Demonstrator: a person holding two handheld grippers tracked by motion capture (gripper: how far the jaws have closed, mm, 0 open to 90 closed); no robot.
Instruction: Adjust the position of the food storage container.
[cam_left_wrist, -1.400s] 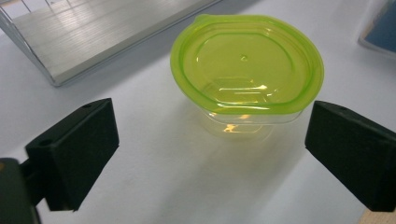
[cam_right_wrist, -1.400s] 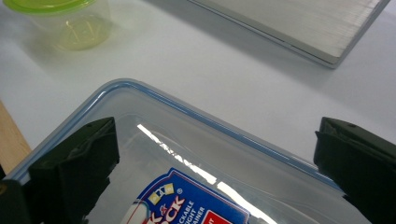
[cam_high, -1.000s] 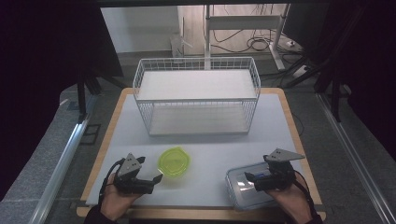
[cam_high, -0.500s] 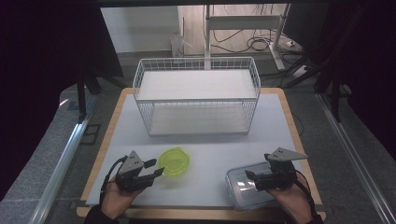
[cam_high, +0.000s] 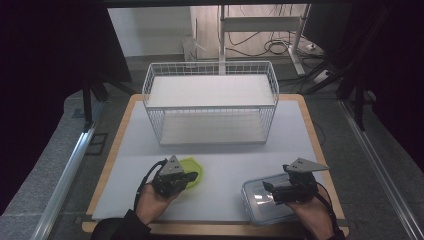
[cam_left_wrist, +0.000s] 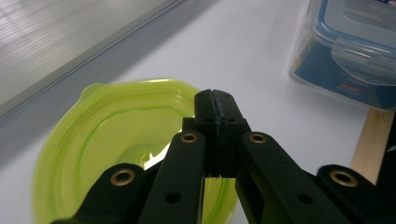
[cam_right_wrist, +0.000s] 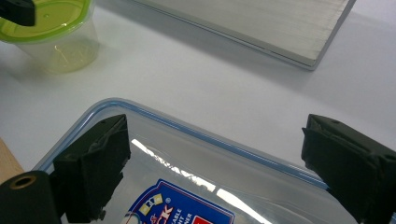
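At 7 o'clock on table | left gripper (cam_high: 192, 176), jaws together, over round lime-green lidded plastic tub (cam_high: 196, 169), likely pressing lid | 5 o'clock: right gripper (cam_high: 268, 189), jaws apart, above clear blue-rimmed rectangular container (cam_high: 255, 199), poised for grasp | white wire basket (cam_high: 210, 102) at 12.

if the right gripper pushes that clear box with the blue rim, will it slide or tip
The clear box would likely slide, not tip: it sits low and flat on the smooth white table. It looks empty, so probably light. Its glossy lid may be slippery under the open right hand-held gripper.

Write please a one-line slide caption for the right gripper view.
Right gripper, jaws open, poised above the clear blue-rimmed container, green-lidded tub beyond.
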